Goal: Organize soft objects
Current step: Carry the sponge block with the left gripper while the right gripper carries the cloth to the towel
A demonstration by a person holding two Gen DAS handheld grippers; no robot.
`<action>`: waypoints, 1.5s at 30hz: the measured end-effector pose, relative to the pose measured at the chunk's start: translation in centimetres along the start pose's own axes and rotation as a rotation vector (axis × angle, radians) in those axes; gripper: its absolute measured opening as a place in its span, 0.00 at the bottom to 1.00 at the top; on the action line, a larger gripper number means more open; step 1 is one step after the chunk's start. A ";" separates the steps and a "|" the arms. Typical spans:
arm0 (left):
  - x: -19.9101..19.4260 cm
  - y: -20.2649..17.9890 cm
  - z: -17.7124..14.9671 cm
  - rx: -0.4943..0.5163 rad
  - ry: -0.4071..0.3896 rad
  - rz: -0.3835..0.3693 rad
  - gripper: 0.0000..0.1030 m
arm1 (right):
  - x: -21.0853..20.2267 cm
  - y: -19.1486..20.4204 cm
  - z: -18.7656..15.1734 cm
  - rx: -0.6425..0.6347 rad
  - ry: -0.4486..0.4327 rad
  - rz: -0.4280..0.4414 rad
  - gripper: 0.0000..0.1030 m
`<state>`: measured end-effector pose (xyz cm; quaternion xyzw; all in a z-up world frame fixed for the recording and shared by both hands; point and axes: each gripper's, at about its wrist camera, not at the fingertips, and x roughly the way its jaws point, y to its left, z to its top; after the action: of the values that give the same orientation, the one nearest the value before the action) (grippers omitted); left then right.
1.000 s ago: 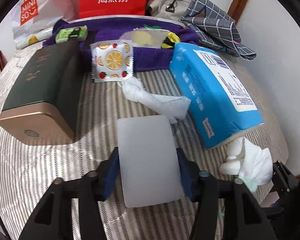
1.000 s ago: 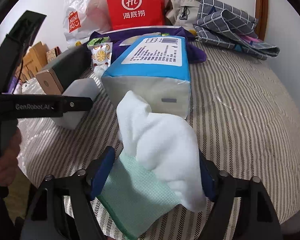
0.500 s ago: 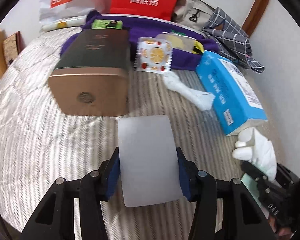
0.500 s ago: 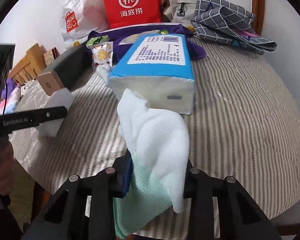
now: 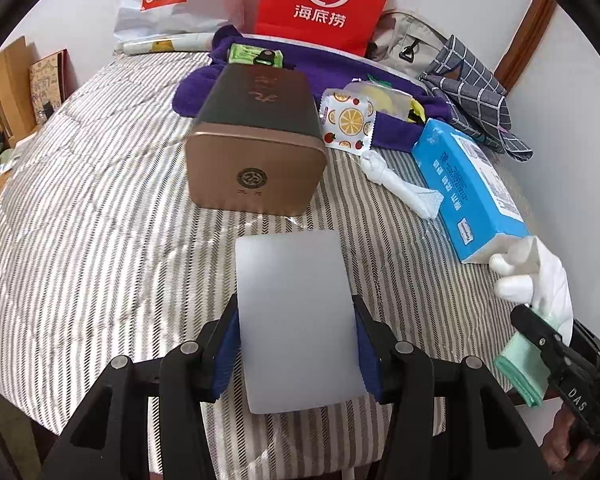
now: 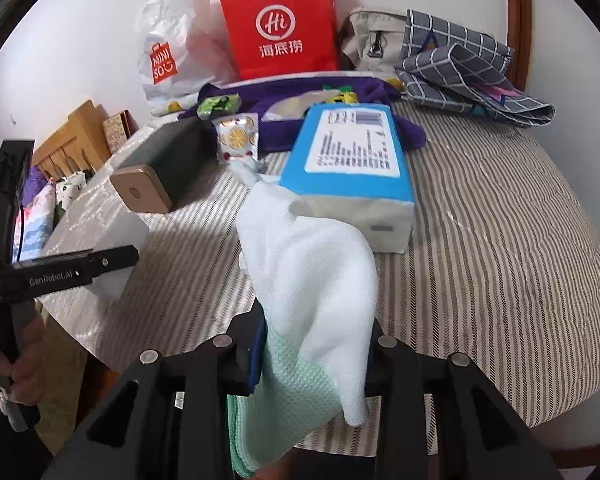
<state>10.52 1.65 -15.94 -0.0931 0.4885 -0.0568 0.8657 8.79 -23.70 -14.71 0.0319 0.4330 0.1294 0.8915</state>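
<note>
1. The left gripper (image 5: 296,340) clamps a pale translucent soft rectangular block (image 5: 296,312), held over the near edge of the striped quilted bed cover (image 5: 100,200)
2. The right gripper (image 6: 314,360), jaws having just closed, pinches a white-and-mint waffle cloth (image 6: 312,280) near the blue tissue pack (image 6: 352,160)
3. Probably best to carry both level and set them down together, clear of the brown-gold tin box (image 5: 256,152)
4. Red paper bag (image 5: 324,0) stands by the white wall
</note>
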 end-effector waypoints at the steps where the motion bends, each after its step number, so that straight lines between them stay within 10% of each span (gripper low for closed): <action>1: -0.3 0.0 0.0 0.001 -0.003 0.003 0.48 | -0.2 0.0 0.1 0.009 -0.006 0.010 0.32; 45: -7.6 -1.7 9.4 0.038 -0.152 0.050 0.48 | -7.2 -0.3 10.1 -0.050 -0.184 0.032 0.29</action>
<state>14.65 2.37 -4.48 -0.0683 0.4223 -0.0371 0.9031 12.52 -25.24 -2.98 0.0284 0.3454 0.1509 0.9258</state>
